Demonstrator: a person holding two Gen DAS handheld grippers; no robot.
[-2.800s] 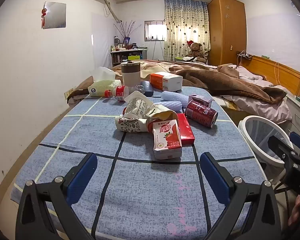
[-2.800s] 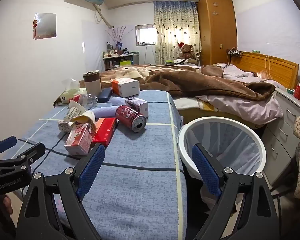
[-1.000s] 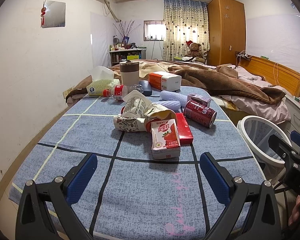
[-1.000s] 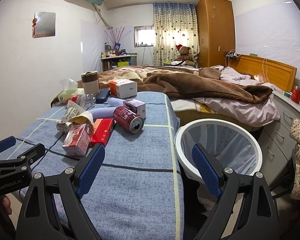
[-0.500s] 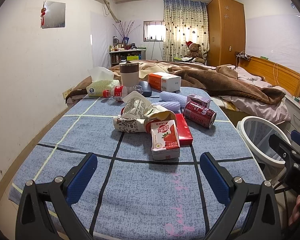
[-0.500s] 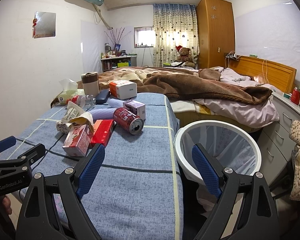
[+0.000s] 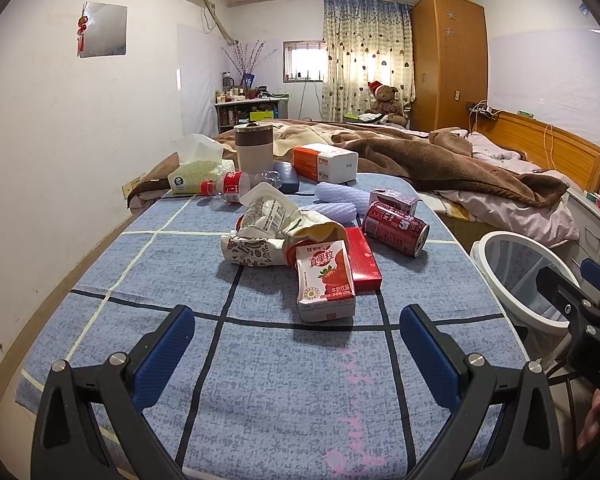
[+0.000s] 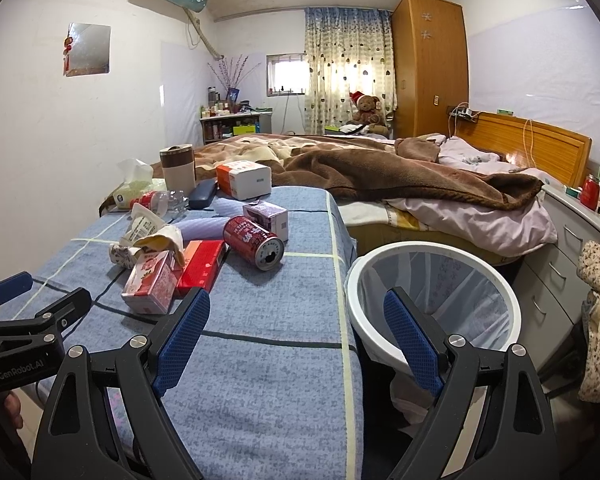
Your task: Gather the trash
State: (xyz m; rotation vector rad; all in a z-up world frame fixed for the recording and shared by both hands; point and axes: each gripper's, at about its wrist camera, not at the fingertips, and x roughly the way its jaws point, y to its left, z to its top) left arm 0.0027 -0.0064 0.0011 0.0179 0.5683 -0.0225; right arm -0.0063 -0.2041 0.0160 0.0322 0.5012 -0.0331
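Note:
Trash lies in a heap on the blue checked cloth [image 7: 260,380]: a strawberry milk carton [image 7: 326,280], a flat red box [image 7: 362,258], a crumpled paper bag [image 7: 276,226], a red can [image 7: 396,228] on its side and a small purple carton [image 7: 392,199]. My left gripper [image 7: 296,344] hangs open just short of the milk carton, nothing between its fingers. My right gripper [image 8: 296,332] is open too, over the table's right edge, beside the white bin [image 8: 434,300] lined with a clear bag. The can [image 8: 254,242] and milk carton [image 8: 148,282] lie to its left.
Further back stand a plastic bottle [image 7: 230,186], a tissue pack [image 7: 196,170], a brown-lidded cup [image 7: 254,148], a dark case [image 7: 286,176] and an orange-white box [image 7: 326,162]. A bed with a brown blanket [image 8: 400,180] lies behind; grey drawers [image 8: 560,272] stand right of the bin.
Both grippers have barely shifted; the views drift slightly, with the bin a little nearer in the right wrist view. Nothing was picked up or let go.

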